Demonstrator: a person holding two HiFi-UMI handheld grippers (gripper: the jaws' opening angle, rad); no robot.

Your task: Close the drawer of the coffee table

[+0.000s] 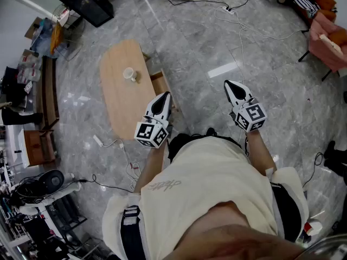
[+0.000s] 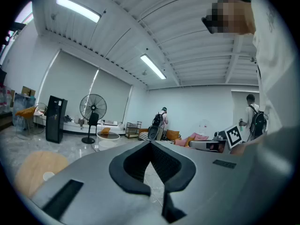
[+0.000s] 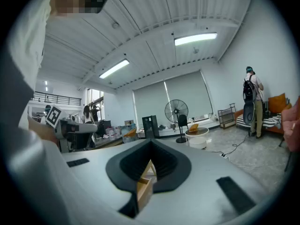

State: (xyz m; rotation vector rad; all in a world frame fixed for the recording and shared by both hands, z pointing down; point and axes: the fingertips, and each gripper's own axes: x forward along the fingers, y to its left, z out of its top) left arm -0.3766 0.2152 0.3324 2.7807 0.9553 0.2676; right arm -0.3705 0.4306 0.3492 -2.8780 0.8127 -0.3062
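Note:
The oval wooden coffee table stands on the grey floor with a white cup on its top. Its wooden drawer sticks out open on the table's right side. My left gripper hangs just in front of the drawer's near end, jaws shut and empty. My right gripper is held to the right of the drawer, over bare floor, also shut and empty. In the right gripper view the drawer shows through the gap behind the closed tips. The left gripper view shows the tabletop low left of its gripper.
Cables trail across the floor near the table's front and a power strip lies far back. A black cabinet and low shelves line the left. A pink sofa is at right. People stand in the background.

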